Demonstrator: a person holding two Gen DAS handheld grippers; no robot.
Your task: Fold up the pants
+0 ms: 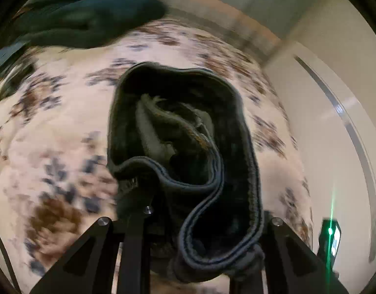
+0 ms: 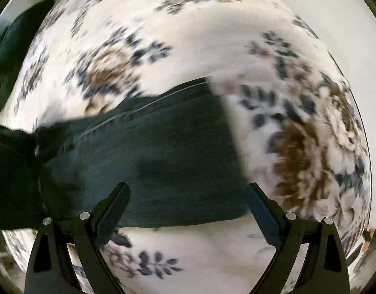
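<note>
Dark teal pants lie on a floral bedsheet. In the left wrist view my left gripper is shut on the pants' hem, which hangs open as a dark loop above the sheet; more of the pants lies bunched at the top left. In the right wrist view my right gripper is open and empty, held just above a flat pant leg that runs from the left to its cut end near the middle. Both views are motion-blurred.
The white sheet with blue and brown flowers covers the bed. A pale wall and a white panel with a metal strip stand to the right. A small device with a green light sits at the lower right.
</note>
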